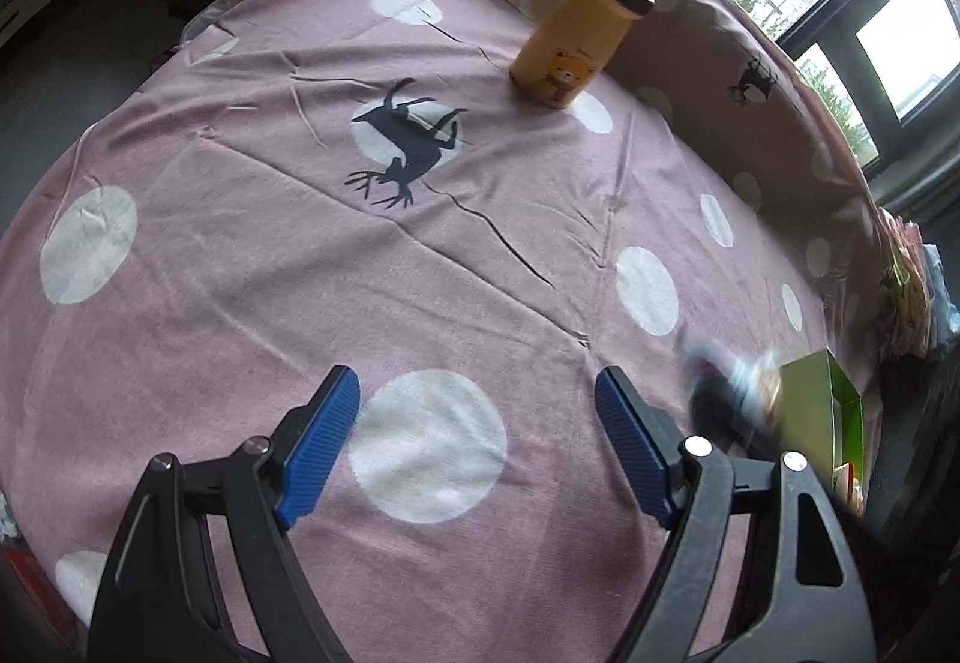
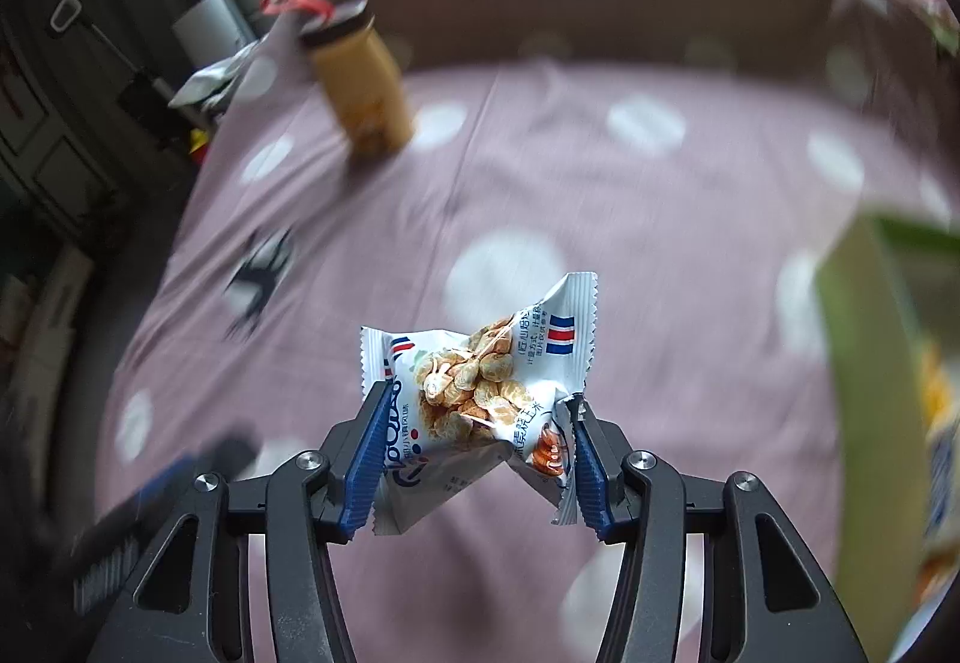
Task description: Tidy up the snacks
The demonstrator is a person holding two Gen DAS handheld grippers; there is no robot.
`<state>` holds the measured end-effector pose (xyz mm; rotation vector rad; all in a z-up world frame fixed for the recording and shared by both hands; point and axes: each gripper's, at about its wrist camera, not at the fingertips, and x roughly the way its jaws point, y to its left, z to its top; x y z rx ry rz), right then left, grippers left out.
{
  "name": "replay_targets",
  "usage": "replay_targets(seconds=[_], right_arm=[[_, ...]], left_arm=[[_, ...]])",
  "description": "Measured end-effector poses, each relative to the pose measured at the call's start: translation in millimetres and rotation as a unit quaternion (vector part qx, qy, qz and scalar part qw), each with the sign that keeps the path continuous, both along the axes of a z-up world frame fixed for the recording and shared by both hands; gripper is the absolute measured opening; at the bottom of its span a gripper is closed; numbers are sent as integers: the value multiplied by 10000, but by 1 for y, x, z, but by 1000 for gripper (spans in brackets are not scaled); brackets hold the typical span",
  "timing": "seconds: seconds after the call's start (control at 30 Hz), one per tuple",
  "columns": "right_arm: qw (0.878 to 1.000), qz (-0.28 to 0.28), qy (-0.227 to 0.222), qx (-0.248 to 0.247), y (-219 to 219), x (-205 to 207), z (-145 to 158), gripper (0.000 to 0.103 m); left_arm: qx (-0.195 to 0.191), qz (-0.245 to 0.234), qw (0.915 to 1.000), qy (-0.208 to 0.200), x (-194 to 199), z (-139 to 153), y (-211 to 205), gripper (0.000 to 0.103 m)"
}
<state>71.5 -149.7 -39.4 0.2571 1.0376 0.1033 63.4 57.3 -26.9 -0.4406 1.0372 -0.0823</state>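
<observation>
**Holding snack packet above the bed**

Right gripper [image 2: 474,441] clamps a crumpled snack packet [image 2: 480,393] w/ both pads, lifted over the pink dotted sheet [image 2: 600,219]. Green box [image 2: 864,363] at right. Left gripper [image 1: 477,447] wide apart, nothing in it. Yellow bottle [image 1: 576,45] upright far across the bed.

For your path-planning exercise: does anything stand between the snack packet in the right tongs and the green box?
Nothing visible does. The snack packet hangs in the right tongs above bare bedsheet; the green box stands to its right.
</observation>
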Motion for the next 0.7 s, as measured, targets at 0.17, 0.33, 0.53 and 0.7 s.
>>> replay_targets(seconds=[0.17,0.33,0.53,0.7], right_arm=[[9985,91,518,-135,0,-10,-26,56],[9999,7,157,63,-20,-16,-7,73],[9975,-259,-104,652,-53,-26,8,76],[9955,-191,-254,896,-55,-22,6,76]], left_arm=[[71,-141,9999,15,-3,1,-6,81],[175,-344,9992,89,-5,-2,-19,81],[308,-820,9961,93,-13,-2,-46,81],[-44,-1362,9905,174,-20,-7,-69,81]])
